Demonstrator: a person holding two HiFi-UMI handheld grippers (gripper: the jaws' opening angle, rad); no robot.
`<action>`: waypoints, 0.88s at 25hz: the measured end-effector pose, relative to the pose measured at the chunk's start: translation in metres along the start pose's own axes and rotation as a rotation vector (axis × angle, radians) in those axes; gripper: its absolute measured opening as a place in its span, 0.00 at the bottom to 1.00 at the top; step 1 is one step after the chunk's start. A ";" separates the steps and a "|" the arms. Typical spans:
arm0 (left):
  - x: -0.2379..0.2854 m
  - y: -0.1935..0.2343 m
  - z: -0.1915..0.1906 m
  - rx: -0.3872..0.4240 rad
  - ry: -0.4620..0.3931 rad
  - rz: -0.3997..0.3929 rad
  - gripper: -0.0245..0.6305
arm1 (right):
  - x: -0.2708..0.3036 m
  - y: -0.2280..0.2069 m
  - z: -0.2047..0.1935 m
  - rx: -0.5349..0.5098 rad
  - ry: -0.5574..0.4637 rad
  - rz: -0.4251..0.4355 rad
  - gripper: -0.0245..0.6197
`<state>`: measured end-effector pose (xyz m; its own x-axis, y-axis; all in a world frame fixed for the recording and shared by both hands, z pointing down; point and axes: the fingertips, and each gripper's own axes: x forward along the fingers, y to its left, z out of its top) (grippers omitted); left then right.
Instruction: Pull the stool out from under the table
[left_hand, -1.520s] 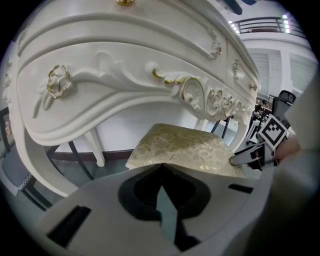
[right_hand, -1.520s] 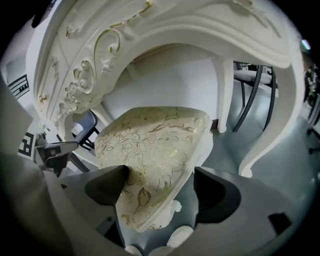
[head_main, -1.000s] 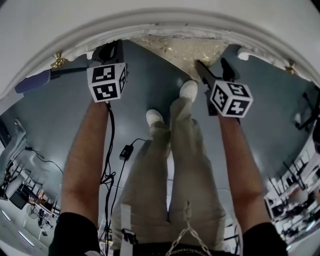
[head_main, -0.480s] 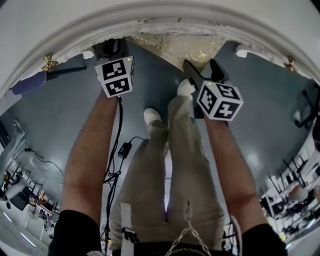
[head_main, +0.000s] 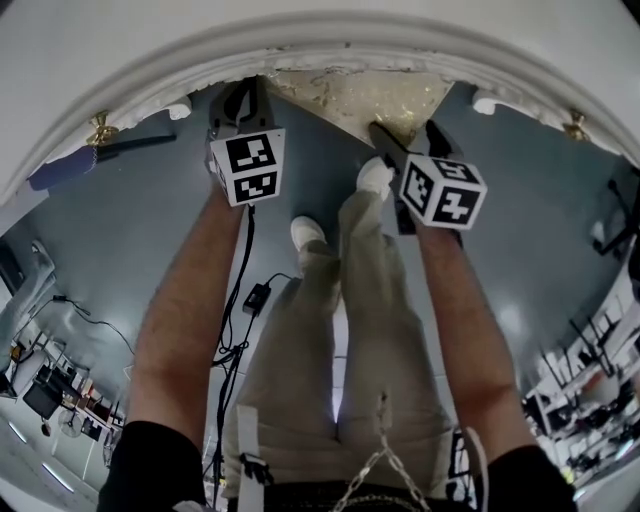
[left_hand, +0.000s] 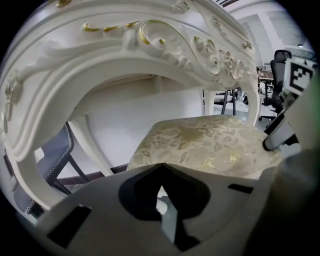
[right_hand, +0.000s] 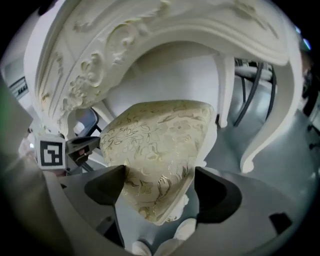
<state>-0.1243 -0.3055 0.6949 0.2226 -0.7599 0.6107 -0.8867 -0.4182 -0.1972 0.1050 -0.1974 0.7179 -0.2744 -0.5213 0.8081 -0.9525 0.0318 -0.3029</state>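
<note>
The stool (head_main: 350, 95), with a gold floral cushion, stands under the white carved table (head_main: 330, 45). My left gripper (head_main: 240, 100) hovers at the stool's near left side. In the left gripper view its jaws (left_hand: 160, 167) have just been closing and now meet tip to tip, with nothing between them, and the cushion (left_hand: 210, 142) lies just beyond. My right gripper (head_main: 410, 140) is at the seat's near right corner. In the right gripper view its jaws (right_hand: 157, 182) stand wide apart, with the cushion's corner (right_hand: 160, 150) between them. I cannot see the pads pressing on it.
My legs and white shoes (head_main: 308, 232) stand right in front of the stool. A black cable and adapter (head_main: 255, 298) lie on the grey floor at the left. Curved table legs (right_hand: 260, 140) flank the stool. A grey chair (left_hand: 55, 155) sits behind the table's left leg.
My left gripper has shifted to the right, closer to the stool. The right gripper has barely moved, and its jaws stay spread.
</note>
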 end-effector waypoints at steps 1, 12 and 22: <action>-0.001 -0.006 0.000 -0.002 0.003 -0.012 0.04 | 0.000 -0.007 -0.003 0.036 0.013 0.013 0.67; -0.012 -0.021 0.004 -0.087 -0.001 -0.070 0.04 | -0.018 -0.042 0.010 -0.081 0.009 -0.043 0.67; 0.004 0.014 -0.003 -0.117 -0.014 -0.165 0.36 | -0.023 -0.021 0.028 -0.055 -0.082 0.025 0.67</action>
<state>-0.1374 -0.3131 0.6974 0.3735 -0.6933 0.6163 -0.8786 -0.4775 -0.0047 0.1349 -0.2100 0.6913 -0.2884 -0.5878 0.7558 -0.9520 0.0916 -0.2920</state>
